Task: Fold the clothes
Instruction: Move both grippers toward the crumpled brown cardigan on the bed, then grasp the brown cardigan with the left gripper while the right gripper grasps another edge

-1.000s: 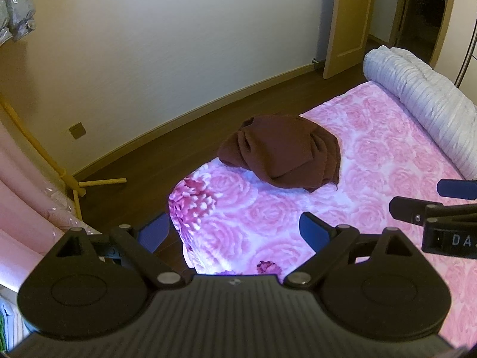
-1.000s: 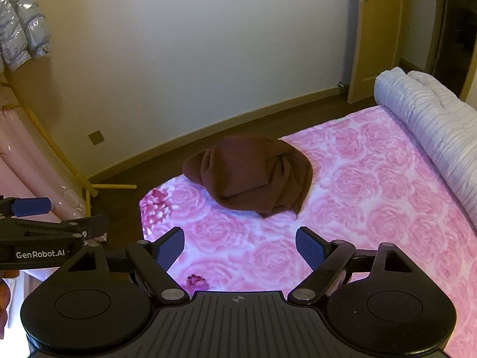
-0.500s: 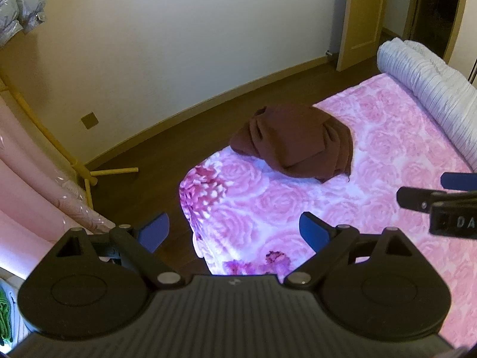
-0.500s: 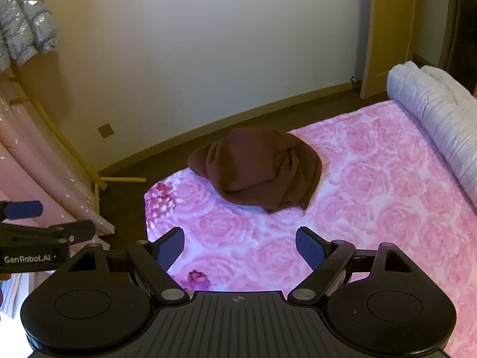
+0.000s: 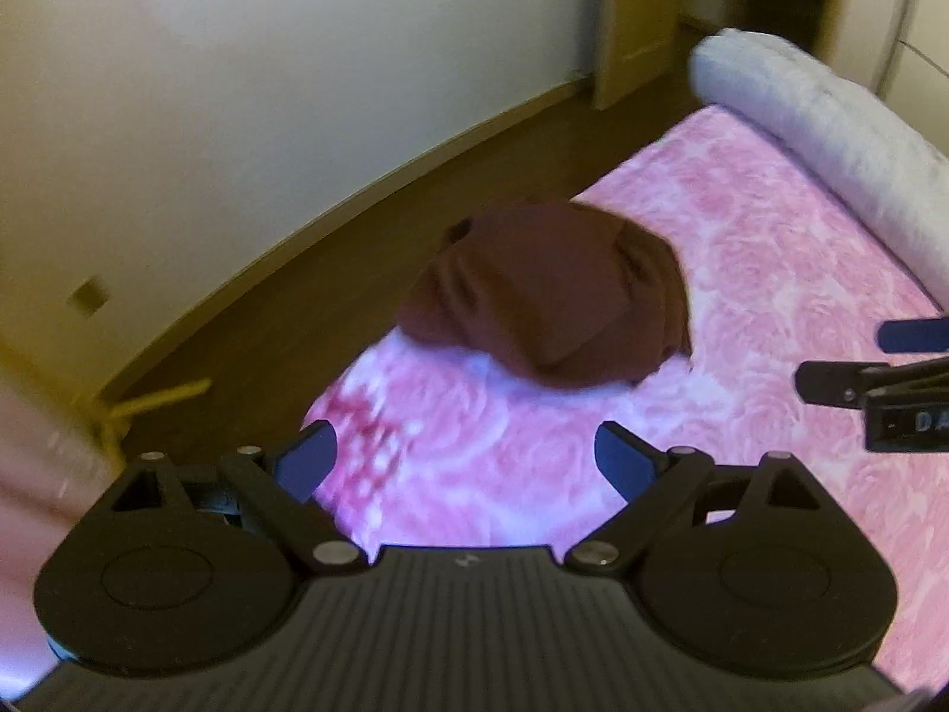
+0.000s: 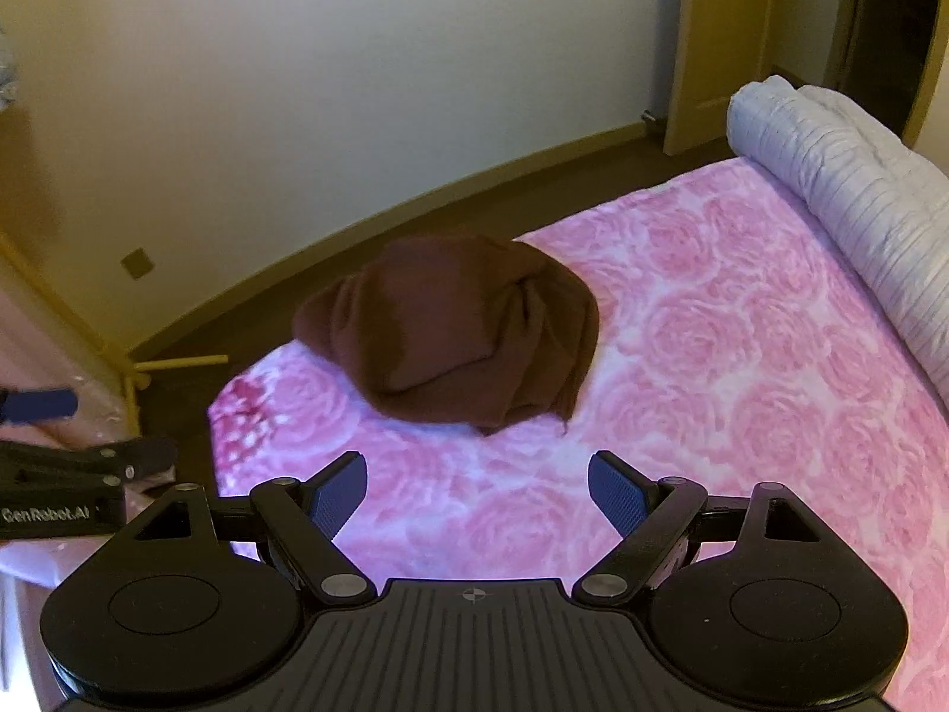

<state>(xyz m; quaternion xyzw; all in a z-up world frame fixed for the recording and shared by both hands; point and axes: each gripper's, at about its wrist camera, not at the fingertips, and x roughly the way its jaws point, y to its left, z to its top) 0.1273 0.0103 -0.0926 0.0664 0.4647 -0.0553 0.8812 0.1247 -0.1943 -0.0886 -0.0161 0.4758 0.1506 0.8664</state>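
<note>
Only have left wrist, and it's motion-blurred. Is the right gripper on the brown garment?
Observer: No. The right gripper is open and empty, with bare bedspread between its fingertips and the brown garment.
Operator: Garment laid flat?
Observer: No. The right wrist view shows a crumpled heap with deep folds, near the corner of the pink bed.
Operator: Any edge to grab?
Observer: A small tail of fabric sticks out at the heap's near right edge and lies on the bedspread.
</note>
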